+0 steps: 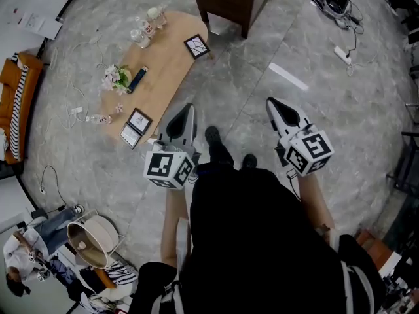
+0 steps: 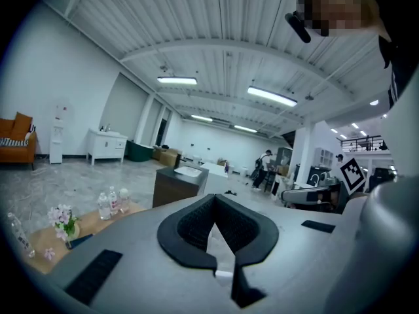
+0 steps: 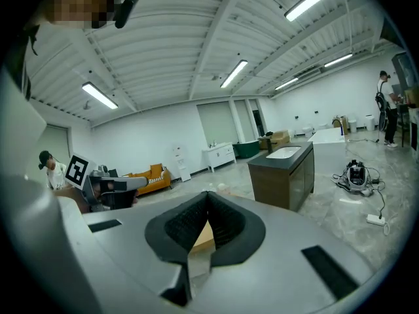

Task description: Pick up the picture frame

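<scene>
Both tongs are pinched closed and empty: the left gripper (image 2: 214,196) and right gripper (image 3: 206,193) show black jaw tips meeting. Two small dark-edged picture frames (image 1: 135,128) sit just left of the left gripper, at the near end of a light wooden oval table (image 1: 167,67). Bare grey stone floor (image 1: 239,87) lies open ahead of both.

Head view looks steeply down from above the person onto the grey floor (image 1: 249,90), the wooden desk (image 1: 171,57) ahead at upper left. Both gripper views sit low behind their own jaws, facing nearly level across the hall. All three share the dark sink cabinet (image 3: 283,175); the left also catches the desk.
</scene>
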### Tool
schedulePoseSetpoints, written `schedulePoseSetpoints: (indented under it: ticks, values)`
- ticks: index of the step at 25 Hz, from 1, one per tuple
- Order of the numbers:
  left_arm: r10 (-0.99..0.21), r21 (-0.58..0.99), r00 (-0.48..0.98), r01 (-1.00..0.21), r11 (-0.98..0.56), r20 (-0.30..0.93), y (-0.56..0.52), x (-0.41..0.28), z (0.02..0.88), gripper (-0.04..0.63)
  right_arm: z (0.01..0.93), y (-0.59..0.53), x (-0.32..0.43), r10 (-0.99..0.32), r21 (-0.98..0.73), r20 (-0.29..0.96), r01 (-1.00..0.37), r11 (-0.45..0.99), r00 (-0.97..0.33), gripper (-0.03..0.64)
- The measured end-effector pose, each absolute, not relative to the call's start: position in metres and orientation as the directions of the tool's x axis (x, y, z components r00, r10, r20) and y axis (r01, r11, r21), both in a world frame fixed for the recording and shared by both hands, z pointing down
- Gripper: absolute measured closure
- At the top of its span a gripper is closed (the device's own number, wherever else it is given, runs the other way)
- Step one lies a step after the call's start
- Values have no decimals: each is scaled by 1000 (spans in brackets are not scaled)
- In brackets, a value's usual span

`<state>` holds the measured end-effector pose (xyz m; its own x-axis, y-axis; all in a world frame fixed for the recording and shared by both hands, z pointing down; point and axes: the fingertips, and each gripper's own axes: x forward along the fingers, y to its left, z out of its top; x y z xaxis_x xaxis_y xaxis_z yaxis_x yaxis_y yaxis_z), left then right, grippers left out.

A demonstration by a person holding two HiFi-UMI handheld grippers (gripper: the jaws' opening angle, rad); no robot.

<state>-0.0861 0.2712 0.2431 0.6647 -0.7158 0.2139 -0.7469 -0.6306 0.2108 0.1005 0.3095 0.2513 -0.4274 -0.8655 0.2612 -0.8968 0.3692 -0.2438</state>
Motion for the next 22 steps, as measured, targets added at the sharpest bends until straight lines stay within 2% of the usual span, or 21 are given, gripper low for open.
schedulePoseSetpoints:
  ticks: [14,22]
  values:
    - [-686,222,705,-708,-670,179,131,-151,239,581,245,179,43,-899,-206,273,-934,293,-342,604]
    - [-665,254,722,-691,-676,193,86,-160,249,581,250,138,39,-899,-201,315,-947,252,-306,603]
